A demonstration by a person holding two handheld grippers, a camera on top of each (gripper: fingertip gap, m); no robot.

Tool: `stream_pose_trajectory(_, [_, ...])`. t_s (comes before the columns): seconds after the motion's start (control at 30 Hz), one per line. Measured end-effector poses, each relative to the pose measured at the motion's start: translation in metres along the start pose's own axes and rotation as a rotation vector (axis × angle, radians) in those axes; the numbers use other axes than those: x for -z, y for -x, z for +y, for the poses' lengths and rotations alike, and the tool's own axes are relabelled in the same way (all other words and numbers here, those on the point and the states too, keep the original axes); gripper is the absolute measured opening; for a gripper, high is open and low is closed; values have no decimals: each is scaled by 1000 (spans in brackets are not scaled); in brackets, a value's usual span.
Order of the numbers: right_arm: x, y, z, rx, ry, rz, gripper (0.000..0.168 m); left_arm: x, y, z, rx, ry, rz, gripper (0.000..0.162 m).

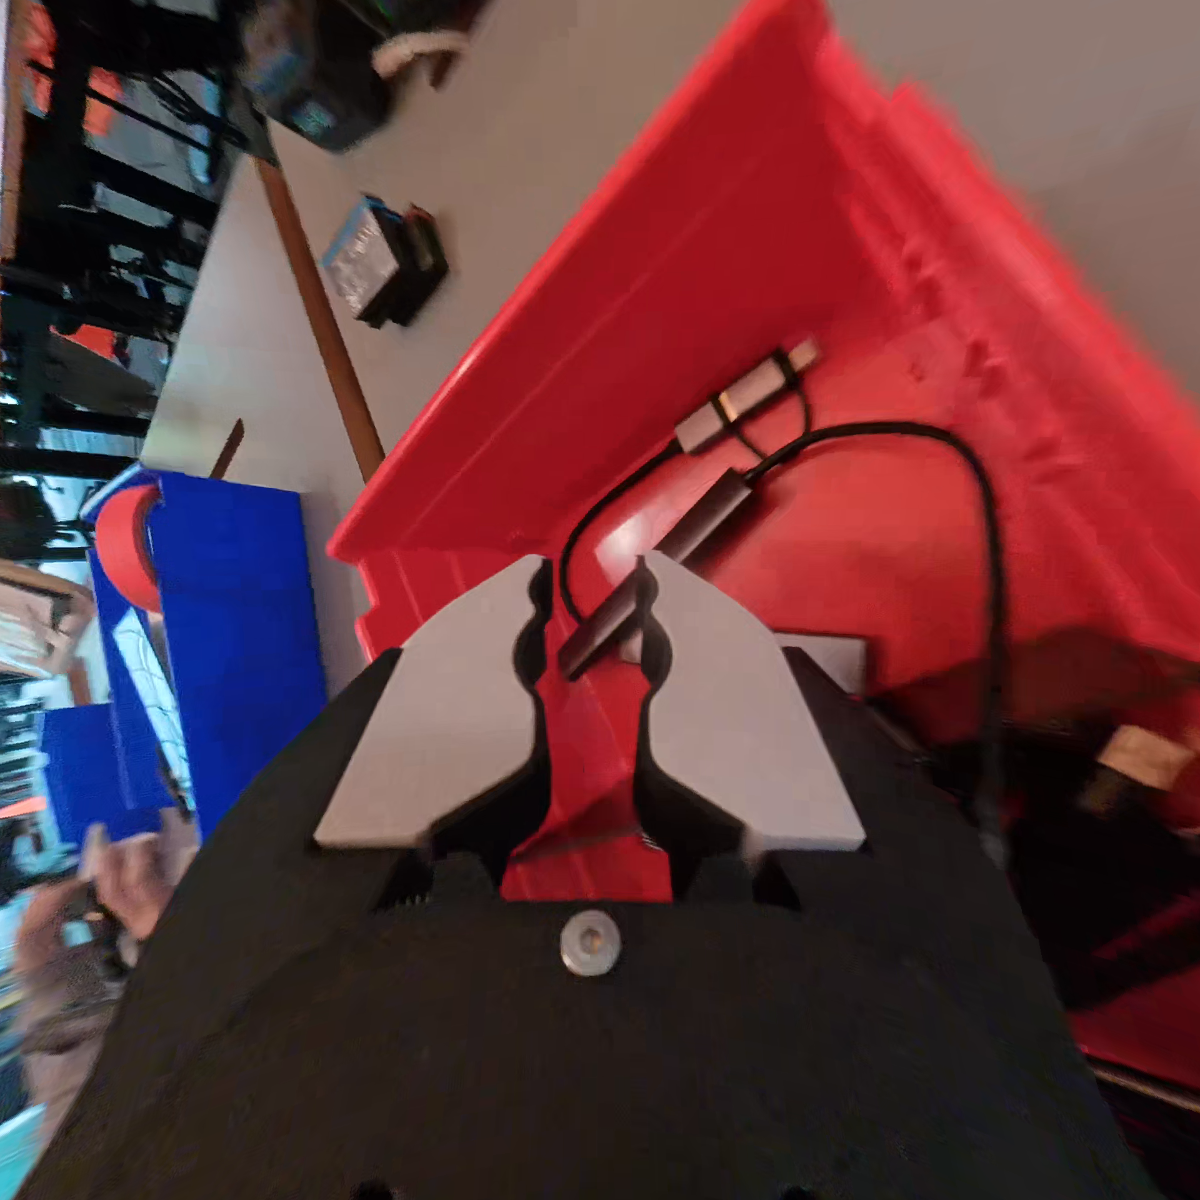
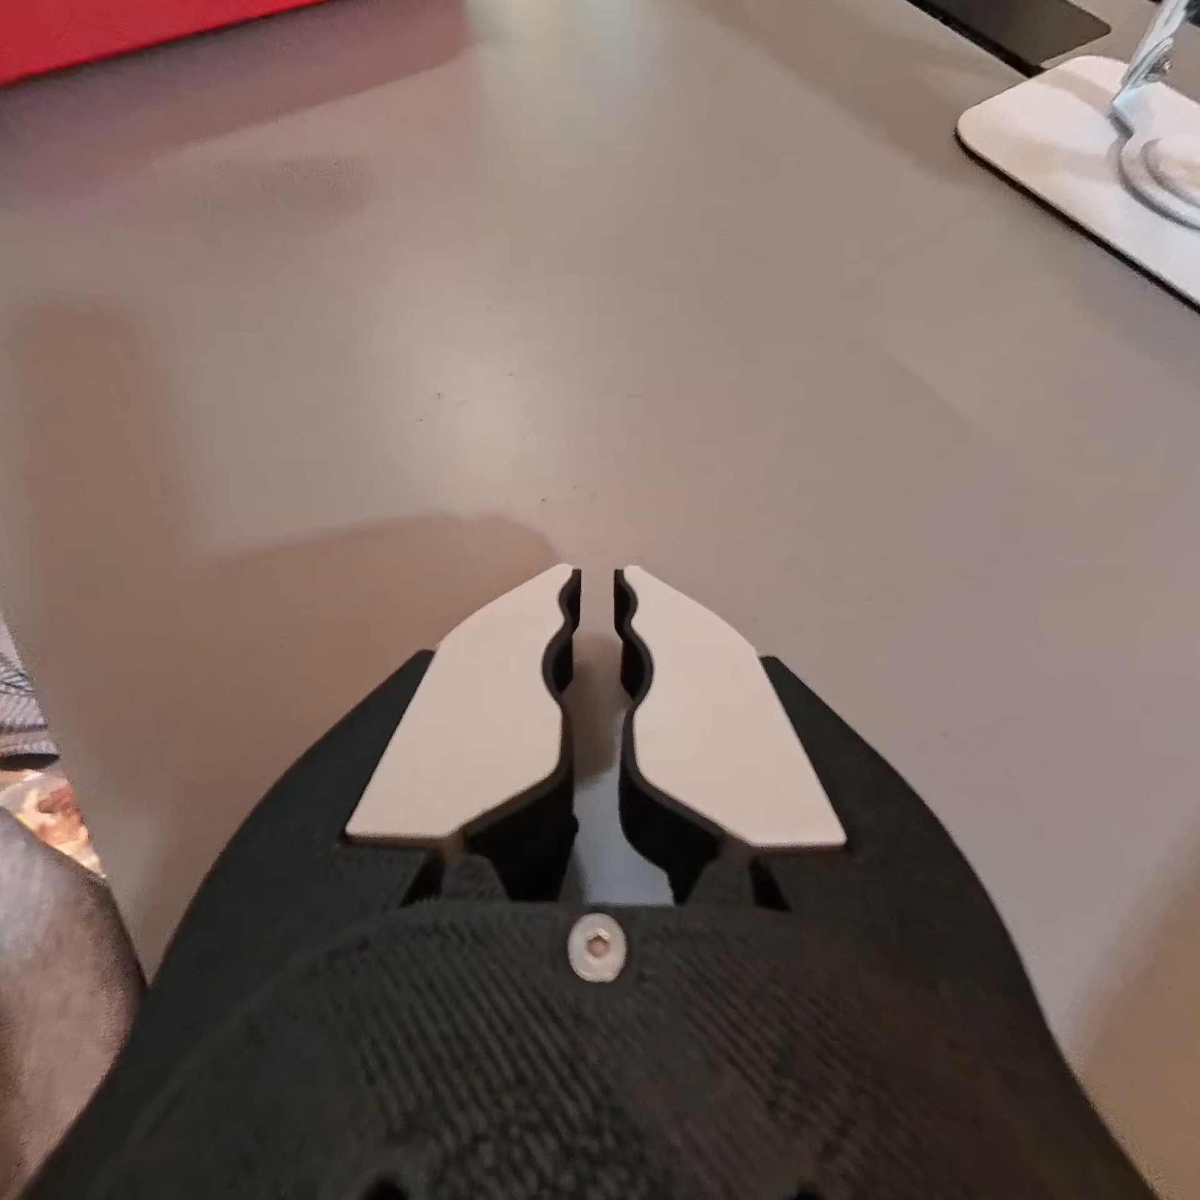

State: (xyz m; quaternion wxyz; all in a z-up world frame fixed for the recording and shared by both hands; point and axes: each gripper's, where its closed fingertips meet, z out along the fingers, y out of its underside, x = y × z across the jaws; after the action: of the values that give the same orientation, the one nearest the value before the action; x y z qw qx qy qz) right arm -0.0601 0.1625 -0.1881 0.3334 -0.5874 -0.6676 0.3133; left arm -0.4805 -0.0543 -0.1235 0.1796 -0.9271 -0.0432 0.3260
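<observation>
Left gripper (image 1: 594, 568) is hanging spread over the red bin (image 1: 649, 312), the adapter cable (image 1: 656, 571) lying loose at its one o'clock fingertip; a clumsy dip could snag the loop. Right gripper (image 2: 598, 571) is hovering nearly closed, empty, above the grey table (image 2: 584, 292).

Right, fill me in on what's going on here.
The left hand-held gripper reaches into a red plastic bin. Its jaws stand apart around the dark slim plug of a black adapter cable; whether they touch it is unclear. The right hand-held gripper hangs over a bare grey table, jaws slightly parted, holding nothing.
</observation>
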Motion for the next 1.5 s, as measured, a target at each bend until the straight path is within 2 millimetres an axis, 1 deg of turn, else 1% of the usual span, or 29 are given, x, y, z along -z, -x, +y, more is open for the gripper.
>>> stream_pose_trajectory(0.03, [1,-1,-1,-22,-9,-10,9,-15,2,3,-53,58,14,34])
stream_pose_trajectory(0.07, [2,-2,-2,-43,-19,-20,9,-29,0,7,-96,108,52,45])
stream_pose_trajectory(0.1, [3,-4,-3,-63,-27,-29,9,-42,-3,12,-123,153,104,50])
stream_pose_trajectory(0.13, [4,-5,-4,-81,-33,-37,9,-52,-10,19,-141,197,179,56])
stream_pose_trajectory(0.2, [4,-6,-4,-111,-39,-52,9,-63,-24,27,-143,249,319,62])
stream_pose_trajectory(0.23, [4,-7,-4,-123,-39,-58,9,-65,-30,30,-139,264,383,55])
stream_pose_trajectory(0.27, [4,-7,-4,-135,-37,-65,9,-66,-34,26,-110,249,427,46])
stream_pose_trajectory(0.37, [2,-8,-2,-171,-24,-86,9,-65,-40,27,-99,256,493,32])
stream_pose_trajectory(0.47, [1,-10,-1,-215,-15,-109,8,-66,-33,28,-175,218,392,22])
stream_pose_trajectory(0.53, [2,-12,-2,-253,-20,-129,8,-59,-30,18,-176,128,356,16])
stream_pose_trajectory(0.57, [2,-13,-2,-274,-27,-140,8,-54,-27,12,-161,80,351,12])
stream_pose_trajectory(0.63, [5,-17,-5,-321,-55,-162,8,-40,-13,-1,-124,0,291,12])
stream_pose_trajectory(0.7, [9,-21,-8,-372,-89,-188,7,-19,3,-15,-96,-91,227,11])
stream_pose_trajectory(0.77, [12,-23,-9,-418,-114,-218,6,7,19,-31,-63,-185,170,11])
stream_pose_trajectory(0.83, [14,-22,-9,-445,-121,-245,5,38,33,-49,-23,-291,114,10])
stream_pose_trajectory(0.9, [15,-18,-10,-433,-122,-257,5,76,42,-70,21,-419,69,11])
stream_pose_trajectory(0.97, [15,-11,-12,-377,-120,-252,4,120,42,-95,86,-575,72,10])
stream_pose_trajectory(1.0, [14,-7,-13,-336,-119,-249,4,144,36,-109,128,-663,103,10])
stream_pose_trajectory(1.03, [13,-2,-14,-288,-114,-245,4,168,27,-122,178,-754,153,10])
stream_pose_trajectory(1.1, [10,8,-14,-200,-97,-236,6,215,-4,-147,274,-960,297,10])
stream_pose_trajectory(1.17, [9,15,-17,-139,-106,-230,8,252,-47,-164,341,-1146,455,10])
stream_pose_trajectory(1.2, [10,18,-20,-119,-126,-229,9,263,-72,-171,362,-1215,529,10])
stream_pose_trajectory(1.23, [12,21,-24,-104,-153,-235,10,269,-100,-176,375,-1260,600,10])
stream_pose_trajectory(1.27, [15,25,-29,-95,-187,-247,11,268,-130,-181,389,-1279,665,10])
stream_pose_trajectory(1.3, [19,29,-34,-88,-225,-261,12,261,-162,-186,401,-1270,720,10])
stream_pose_trajectory(1.37, [27,36,-44,-73,-303,-287,22,247,-225,-192,398,-1238,821,10])
stream_pose_trajectory(1.4, [31,38,-48,-63,-335,-292,27,242,-251,-194,409,-1239,872,10])
stream_pose_trajectory(1.47, [36,41,-54,-36,-389,-271,40,235,-300,-195,429,-1161,1070,10])
stream_pose_trajectory(1.5, [36,40,-56,-11,-409,-240,48,237,-315,-195,422,-1137,1152,9])
